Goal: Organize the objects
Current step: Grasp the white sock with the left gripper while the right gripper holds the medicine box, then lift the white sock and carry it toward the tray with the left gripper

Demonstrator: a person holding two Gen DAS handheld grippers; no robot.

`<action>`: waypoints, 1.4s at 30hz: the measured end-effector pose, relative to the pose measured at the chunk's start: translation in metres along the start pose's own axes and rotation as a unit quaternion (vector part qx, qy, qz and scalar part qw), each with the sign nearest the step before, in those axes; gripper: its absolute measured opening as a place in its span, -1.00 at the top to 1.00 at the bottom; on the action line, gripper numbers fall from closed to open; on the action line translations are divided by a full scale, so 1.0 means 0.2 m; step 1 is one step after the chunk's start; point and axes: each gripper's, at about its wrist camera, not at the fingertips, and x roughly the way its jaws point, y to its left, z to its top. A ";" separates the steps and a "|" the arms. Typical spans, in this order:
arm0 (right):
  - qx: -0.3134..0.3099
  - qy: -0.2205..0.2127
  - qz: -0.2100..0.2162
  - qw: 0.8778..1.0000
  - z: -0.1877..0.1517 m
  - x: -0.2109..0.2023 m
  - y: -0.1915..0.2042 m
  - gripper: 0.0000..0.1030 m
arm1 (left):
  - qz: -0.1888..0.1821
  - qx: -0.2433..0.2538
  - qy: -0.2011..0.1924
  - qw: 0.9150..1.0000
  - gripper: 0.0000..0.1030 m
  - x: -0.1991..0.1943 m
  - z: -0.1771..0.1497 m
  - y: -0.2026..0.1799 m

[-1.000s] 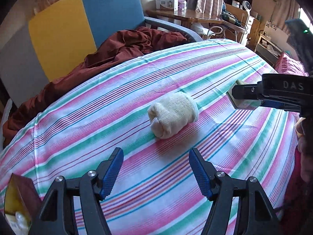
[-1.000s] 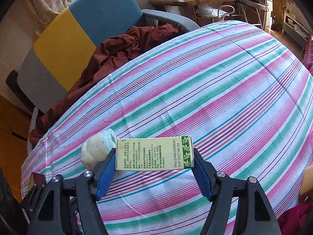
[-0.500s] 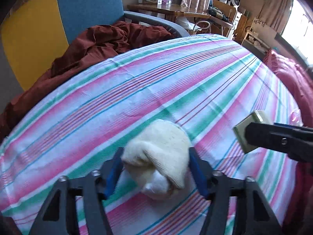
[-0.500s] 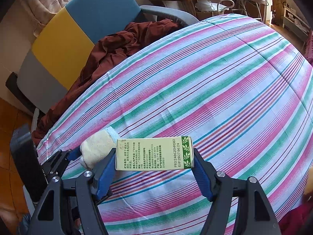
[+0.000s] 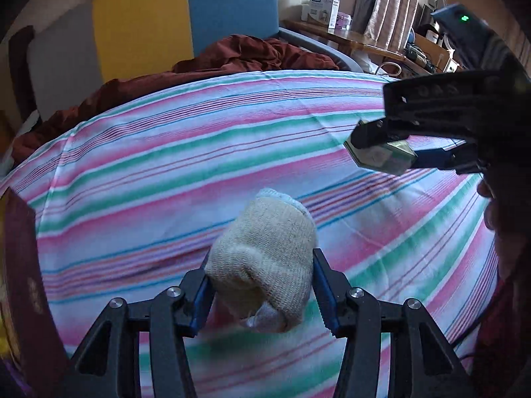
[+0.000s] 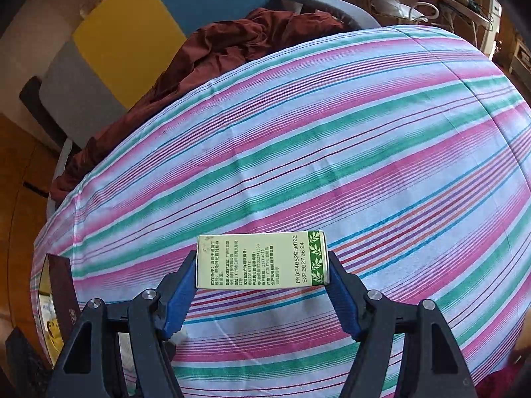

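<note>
Soft sock in one gripper, small box in the other

Left view: our left gripper (image 5: 262, 290) pinches the rolled sock (image 5: 265, 258) over the striped bed (image 5: 166, 172); it is soft, light and squishy, so we squeeze its fat middle. Right view: our right gripper (image 6: 262, 287) presses both ends of the green box (image 6: 262, 260), held above the bed; it is light, stiff and smooth, so we hold it gently.

The bed (image 6: 332, 139) wears a pink, green and white striped sheet (image 5: 166, 172). A dark red blanket (image 6: 212, 53) is bunched along its far edge.
</note>
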 end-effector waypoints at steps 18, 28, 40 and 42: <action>-0.124 0.021 -0.014 0.992 -0.10 0.10 0.23 -0.42 | 0.015 0.004 -0.046 0.999 0.00 -0.07 -0.25 0.03; -0.154 0.017 -0.034 0.987 -0.12 0.13 0.26 -0.43 | 0.013 0.002 -0.053 0.999 -0.01 -0.03 -0.24 0.07; -0.163 0.014 -0.043 0.986 -0.13 0.16 0.30 -0.43 | 0.011 0.000 -0.055 0.998 -0.01 -0.05 -0.26 0.07; -0.166 0.018 -0.049 0.985 -0.14 0.18 0.30 -0.43 | 0.011 0.000 -0.054 0.998 -0.01 -0.05 -0.26 0.07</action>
